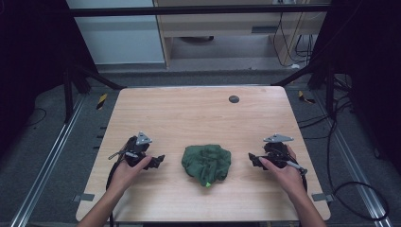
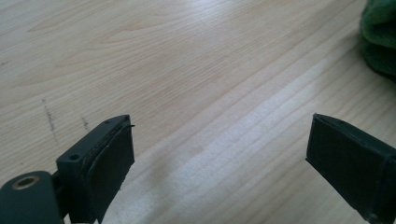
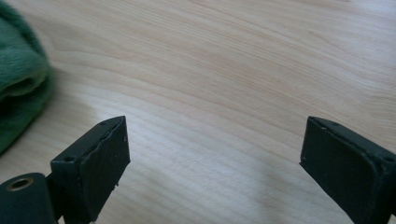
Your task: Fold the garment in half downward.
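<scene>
Both grippers sit low over the wooden table point(image 1: 198, 113), one to each side of the crumpled green cloth point(image 1: 206, 163); the cloth lies between them, near the front-middle of the tabletop, bunched into a rough mound with a bright green tag or corner poking out at its near edge. My left gripper point(image 1: 158, 161) has its jaws spread wide with nothing between them — bare wood shows in the gap in the left gripper view, and the cloth point(image 2: 379, 39) sits off at the upper right corner, apart from the jaw tips. My right gripper point(image 1: 251, 159) is likewise spread and empty; in the right gripper view the cloth point(image 3: 21, 79) lies at the left edge, just beyond the left jaw. So the cloth lies inward from each claw, and both jaw pairs point roughly toward it; the mound has no clear long axis that I can read. Neither hand looks plainly nearer — the gaps seem about even; my judgement is that the coming reach is a short inward one from both sides.
</scene>
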`<action>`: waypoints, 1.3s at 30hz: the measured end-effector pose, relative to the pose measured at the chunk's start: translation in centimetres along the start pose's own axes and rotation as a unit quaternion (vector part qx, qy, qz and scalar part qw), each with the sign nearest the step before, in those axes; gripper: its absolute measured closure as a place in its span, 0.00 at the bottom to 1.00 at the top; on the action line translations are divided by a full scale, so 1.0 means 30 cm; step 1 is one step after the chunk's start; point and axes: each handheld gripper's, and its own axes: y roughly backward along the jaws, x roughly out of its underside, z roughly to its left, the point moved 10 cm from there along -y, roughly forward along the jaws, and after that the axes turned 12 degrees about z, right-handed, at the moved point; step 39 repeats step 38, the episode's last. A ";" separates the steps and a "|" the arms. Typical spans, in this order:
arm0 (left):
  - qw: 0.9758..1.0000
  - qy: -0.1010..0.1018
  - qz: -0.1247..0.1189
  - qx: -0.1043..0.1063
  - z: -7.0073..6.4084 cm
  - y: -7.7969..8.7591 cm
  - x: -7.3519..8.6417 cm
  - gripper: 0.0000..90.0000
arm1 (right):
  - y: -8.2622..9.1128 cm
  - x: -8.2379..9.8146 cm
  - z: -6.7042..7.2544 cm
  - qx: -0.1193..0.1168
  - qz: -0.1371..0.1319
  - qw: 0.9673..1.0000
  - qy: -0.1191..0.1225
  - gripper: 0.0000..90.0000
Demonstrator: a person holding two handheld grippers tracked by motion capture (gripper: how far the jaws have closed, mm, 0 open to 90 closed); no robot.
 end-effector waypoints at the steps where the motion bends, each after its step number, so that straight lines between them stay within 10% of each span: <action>1: 1.000 0.000 -0.002 0.001 0.004 -0.002 -0.002 0.08 | -0.002 -0.004 -0.012 0.007 -0.002 1.000 0.002 0.10; 15: 0.997 0.065 -0.022 -0.018 0.104 -0.061 -0.015 0.09 | -0.052 -0.015 -0.109 0.037 -0.003 0.998 -0.042 0.11; 39: 0.996 0.085 -0.008 -0.035 0.119 -0.118 0.006 0.00 | -0.110 -0.004 -0.127 0.082 0.007 0.992 -0.100 0.00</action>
